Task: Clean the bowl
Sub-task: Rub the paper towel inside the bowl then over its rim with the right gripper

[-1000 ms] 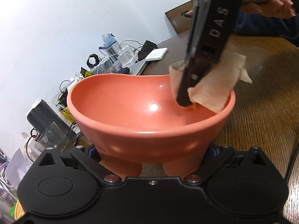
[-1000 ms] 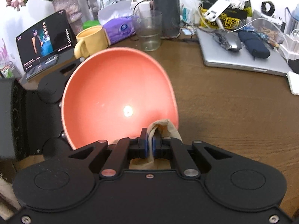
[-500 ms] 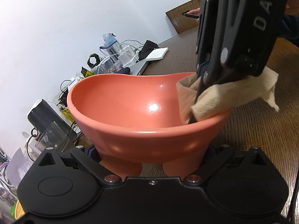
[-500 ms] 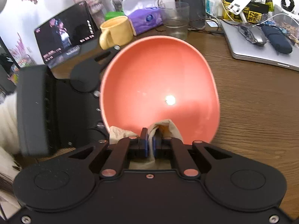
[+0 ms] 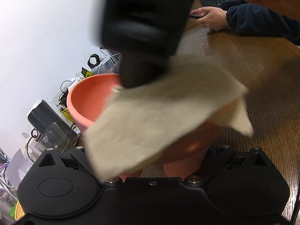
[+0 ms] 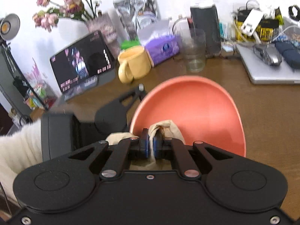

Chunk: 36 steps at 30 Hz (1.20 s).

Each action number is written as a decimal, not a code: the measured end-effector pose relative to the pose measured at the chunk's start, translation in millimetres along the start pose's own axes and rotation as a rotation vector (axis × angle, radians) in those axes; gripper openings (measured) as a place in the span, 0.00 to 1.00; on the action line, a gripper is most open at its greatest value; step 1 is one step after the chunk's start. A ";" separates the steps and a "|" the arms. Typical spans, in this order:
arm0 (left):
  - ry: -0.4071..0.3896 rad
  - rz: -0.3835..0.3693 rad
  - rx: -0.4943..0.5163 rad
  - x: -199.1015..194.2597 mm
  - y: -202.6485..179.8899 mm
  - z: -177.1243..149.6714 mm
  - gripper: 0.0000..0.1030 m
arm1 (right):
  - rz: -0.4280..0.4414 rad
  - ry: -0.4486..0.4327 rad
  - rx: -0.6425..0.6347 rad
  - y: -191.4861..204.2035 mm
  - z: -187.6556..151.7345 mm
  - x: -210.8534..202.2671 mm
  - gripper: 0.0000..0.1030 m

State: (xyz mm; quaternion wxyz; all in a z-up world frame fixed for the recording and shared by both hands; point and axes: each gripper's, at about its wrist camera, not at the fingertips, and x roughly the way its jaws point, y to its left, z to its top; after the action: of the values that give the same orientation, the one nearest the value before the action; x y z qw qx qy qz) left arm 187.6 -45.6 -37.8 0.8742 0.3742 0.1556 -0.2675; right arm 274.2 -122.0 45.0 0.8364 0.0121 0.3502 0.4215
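A salmon-pink bowl (image 5: pixel 88 101) with short feet is tilted above the wooden table, and my left gripper (image 5: pixel 152 151) is shut on its base, one finger on each side. My right gripper (image 6: pixel 151 137) is shut on a beige cloth (image 6: pixel 168 127) at the bowl's (image 6: pixel 196 112) near rim. In the left wrist view the right gripper (image 5: pixel 135 76) is a blurred black mass over the bowl. The cloth (image 5: pixel 159 112) hangs from it across the rim and hides most of the bowl's inside.
Along the wall stand a yellow mug (image 6: pixel 134 65), a glass (image 6: pixel 194 52), a purple tissue pack (image 6: pixel 163 48), a tablet (image 6: pixel 82 65) playing video and a laptop (image 6: pixel 271 71). Another person's hand (image 5: pixel 210 17) rests on the table (image 5: pixel 262 78) further off.
My right gripper has risen and swung with the cloth from the bowl's right inner wall toward the rim nearest the left camera. The bowl and left gripper have stayed put.
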 end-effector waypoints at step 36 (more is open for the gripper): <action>-0.001 0.004 0.004 6.4 0.7 2.8 0.96 | -0.289 -0.094 0.082 -46.3 -1.3 -9.1 0.05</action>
State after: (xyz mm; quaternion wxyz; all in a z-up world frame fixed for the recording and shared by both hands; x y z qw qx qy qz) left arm 193.4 -49.5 -38.6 0.8742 0.3759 0.1540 -0.2661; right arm 302.1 -158.7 34.7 0.9026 0.0157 0.3258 0.2811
